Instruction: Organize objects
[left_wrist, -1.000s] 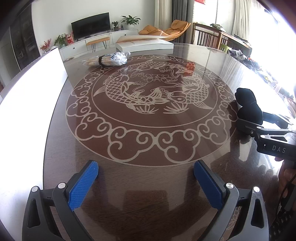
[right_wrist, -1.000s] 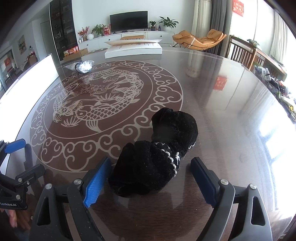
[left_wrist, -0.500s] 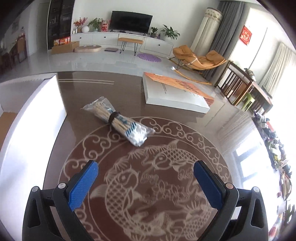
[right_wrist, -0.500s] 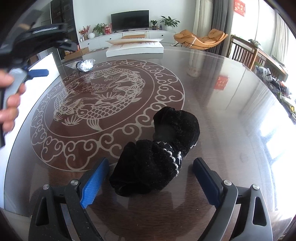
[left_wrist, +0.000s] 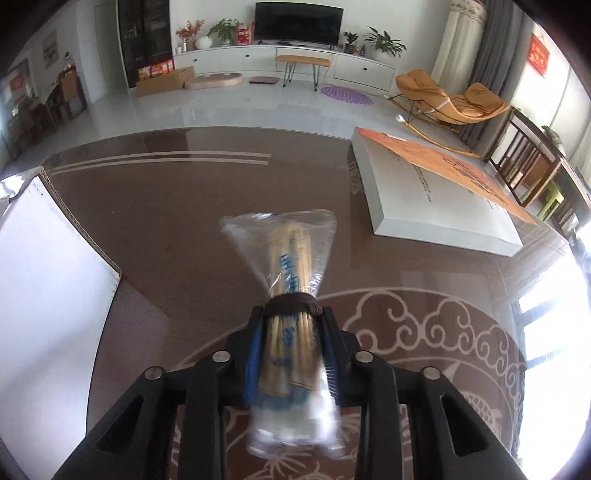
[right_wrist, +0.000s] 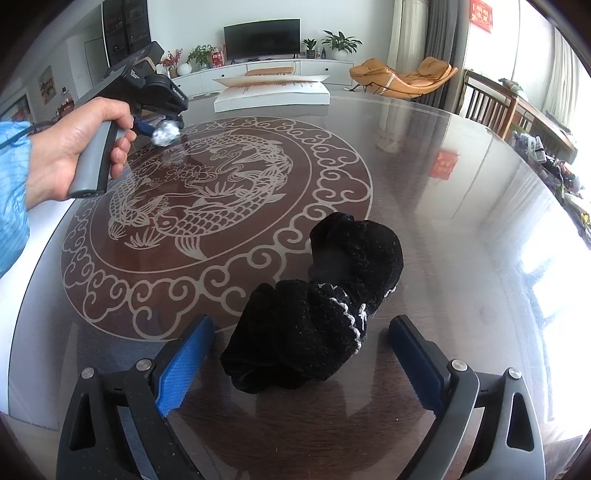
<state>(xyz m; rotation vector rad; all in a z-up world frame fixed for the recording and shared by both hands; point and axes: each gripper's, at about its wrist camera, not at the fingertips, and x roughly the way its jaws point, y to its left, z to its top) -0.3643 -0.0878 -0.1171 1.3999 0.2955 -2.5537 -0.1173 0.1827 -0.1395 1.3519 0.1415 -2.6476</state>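
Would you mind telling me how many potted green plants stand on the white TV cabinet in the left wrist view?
3: one plant left of the television, and two right of it, a small plant and a larger plant. Others may be hidden.

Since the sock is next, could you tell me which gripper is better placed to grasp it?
Right: the right gripper straddles the sock, jaws opening. The left gripper is closing on the chopsticks.

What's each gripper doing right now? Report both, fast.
Left gripper: closing on the bagged chopstick bundle, pads pressing it.
Right gripper: opening, black sock between its pads, untouched.
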